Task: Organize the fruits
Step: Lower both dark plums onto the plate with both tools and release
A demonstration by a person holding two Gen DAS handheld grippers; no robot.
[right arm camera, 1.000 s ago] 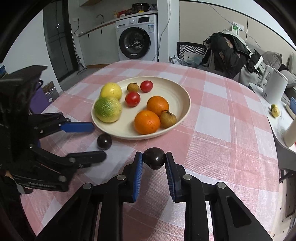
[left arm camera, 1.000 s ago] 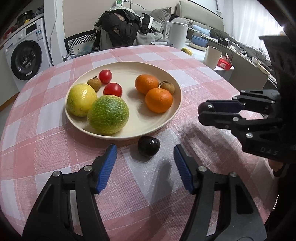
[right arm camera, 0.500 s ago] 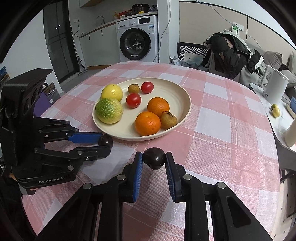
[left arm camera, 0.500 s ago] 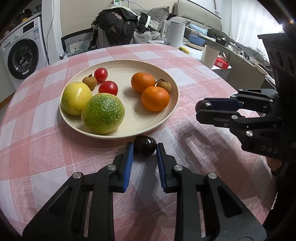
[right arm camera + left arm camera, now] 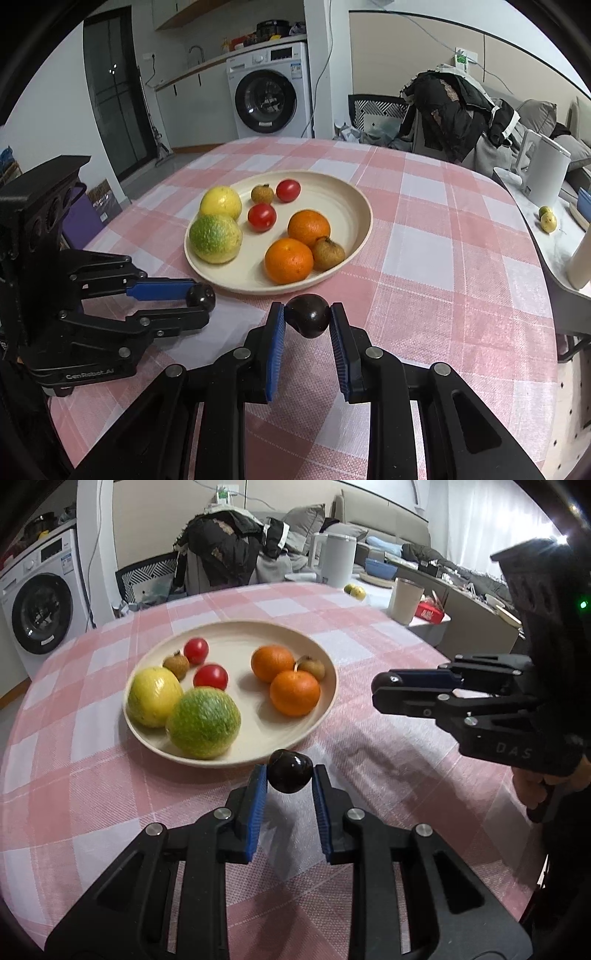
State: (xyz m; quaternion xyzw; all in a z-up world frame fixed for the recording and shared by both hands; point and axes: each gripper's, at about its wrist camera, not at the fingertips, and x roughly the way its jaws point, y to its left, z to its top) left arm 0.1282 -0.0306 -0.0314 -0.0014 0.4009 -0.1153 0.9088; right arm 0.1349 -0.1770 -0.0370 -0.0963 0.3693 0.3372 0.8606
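Observation:
A cream plate (image 5: 325,709) (image 5: 354,243) on the pink checked table holds a yellow fruit (image 5: 154,696), a green fruit (image 5: 203,727), two cherry tomatoes (image 5: 210,676), two oranges (image 5: 294,692) and two small brown fruits (image 5: 311,666). My left gripper (image 5: 290,775) is shut on a dark plum (image 5: 290,771), lifted just in front of the plate's near rim; it also shows in the right wrist view (image 5: 201,297). My right gripper (image 5: 307,317) is shut on a second dark plum (image 5: 307,315), held to the right of the plate; it shows in the left wrist view (image 5: 386,682).
A side counter at the right carries a white kettle (image 5: 336,559), a beige cup (image 5: 406,600), a red box (image 5: 430,611) and two small yellow fruits (image 5: 546,219). A chair with clothes (image 5: 229,550) and a washing machine (image 5: 269,92) stand behind the table.
My left gripper closed on the plum that lay on the cloth and lifted it off the table. My right gripper kept its plum and barely moved.

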